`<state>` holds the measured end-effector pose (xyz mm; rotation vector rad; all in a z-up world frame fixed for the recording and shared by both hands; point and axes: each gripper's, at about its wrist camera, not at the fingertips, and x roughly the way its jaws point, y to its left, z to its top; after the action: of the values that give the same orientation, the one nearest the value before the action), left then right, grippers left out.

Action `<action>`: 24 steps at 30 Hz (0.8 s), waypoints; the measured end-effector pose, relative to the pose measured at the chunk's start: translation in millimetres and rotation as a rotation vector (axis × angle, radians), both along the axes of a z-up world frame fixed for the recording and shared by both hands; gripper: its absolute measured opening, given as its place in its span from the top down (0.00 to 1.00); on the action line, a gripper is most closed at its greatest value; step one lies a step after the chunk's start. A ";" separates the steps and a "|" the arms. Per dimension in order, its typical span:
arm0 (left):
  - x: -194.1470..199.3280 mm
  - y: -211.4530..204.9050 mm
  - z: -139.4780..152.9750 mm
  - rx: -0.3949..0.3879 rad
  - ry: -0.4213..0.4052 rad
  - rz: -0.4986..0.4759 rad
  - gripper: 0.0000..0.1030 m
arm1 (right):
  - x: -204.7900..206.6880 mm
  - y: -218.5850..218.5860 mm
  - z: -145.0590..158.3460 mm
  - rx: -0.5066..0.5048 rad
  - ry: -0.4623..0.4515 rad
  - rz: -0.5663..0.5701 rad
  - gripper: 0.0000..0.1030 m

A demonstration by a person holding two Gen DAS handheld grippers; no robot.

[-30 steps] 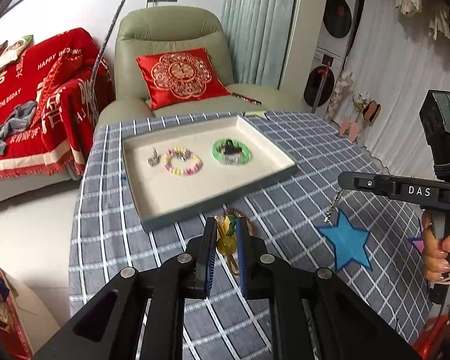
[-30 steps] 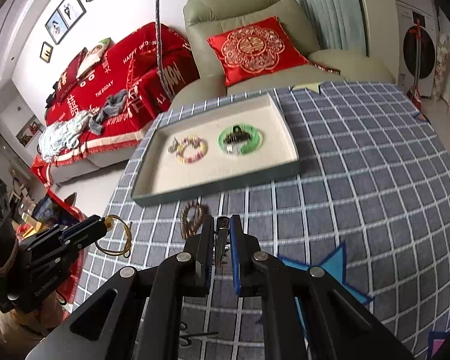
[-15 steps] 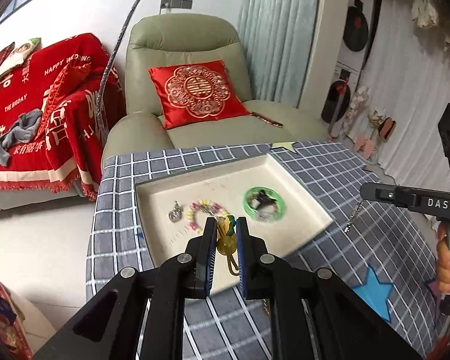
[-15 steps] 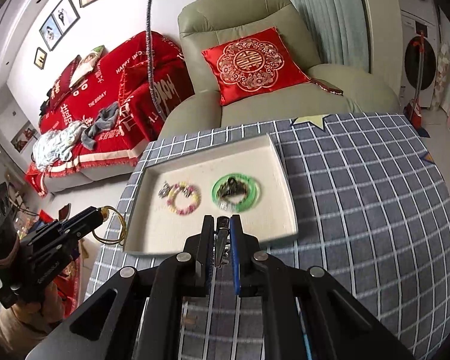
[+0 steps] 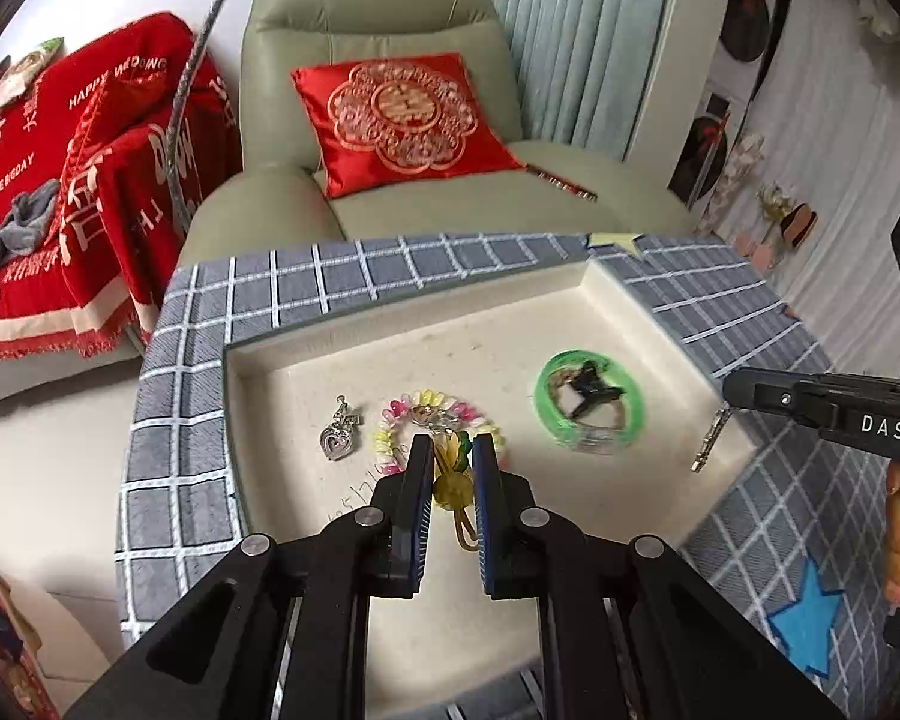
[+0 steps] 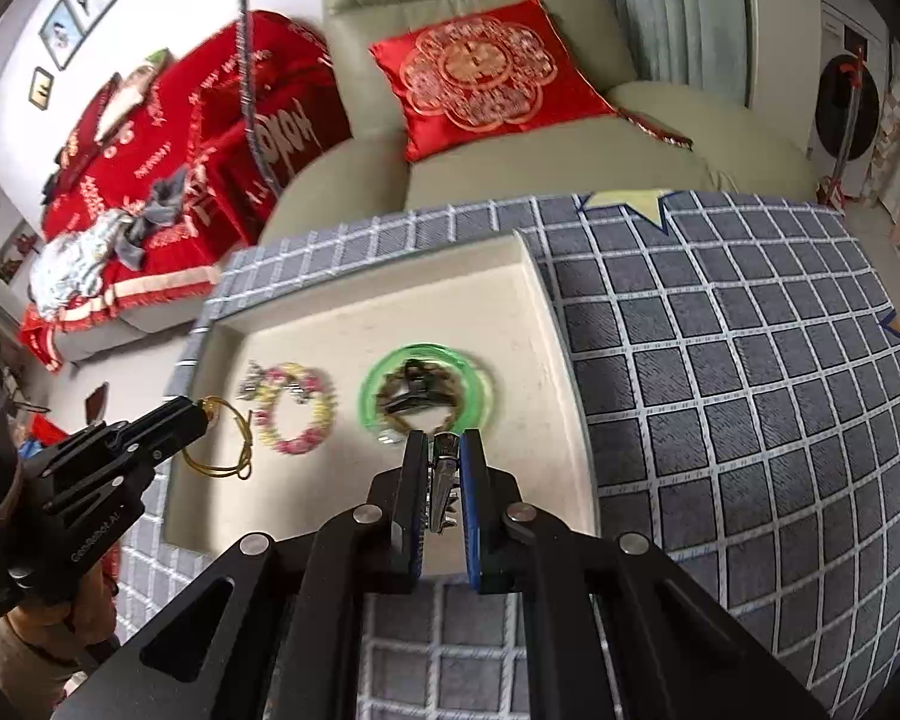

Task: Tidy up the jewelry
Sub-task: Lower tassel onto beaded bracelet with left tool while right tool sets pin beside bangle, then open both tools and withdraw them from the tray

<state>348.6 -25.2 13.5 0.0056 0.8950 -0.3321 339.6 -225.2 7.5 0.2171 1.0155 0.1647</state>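
Jewelry lying in cream tray [image 5: 282,372] on checked tablecloth [image 6: 720,360]: heart pendant [image 5: 336,441], beaded bracelet [image 5: 432,420] just beside it, green bangle [image 5: 588,408] ringing a dark clip, well apart to the right. Left gripper [image 5: 453,462] clamped narrow on yellow cord ornament [image 5: 450,489], hanging above tray near bracelet. Right gripper [image 6: 441,453] pinched nearly shut on silver clip [image 6: 443,480], above tray's near right part, close to bangle.
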 end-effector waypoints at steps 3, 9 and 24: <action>14.4 -0.2 -13.3 0.013 0.020 0.013 0.73 | 12.1 -3.7 -12.2 -0.005 0.020 -0.015 0.89; 29.8 -2.2 -30.4 0.048 0.032 0.038 0.73 | 33.6 -6.9 -32.1 -0.009 0.040 -0.035 0.89; 31.0 -13.0 -45.0 0.173 -0.008 0.062 0.73 | 39.0 -10.1 -54.8 0.013 0.044 -0.046 0.88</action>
<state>379.6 -38.2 -31.5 0.1388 0.9122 -0.1955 378.6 -235.3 -47.2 0.2564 1.0524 0.1251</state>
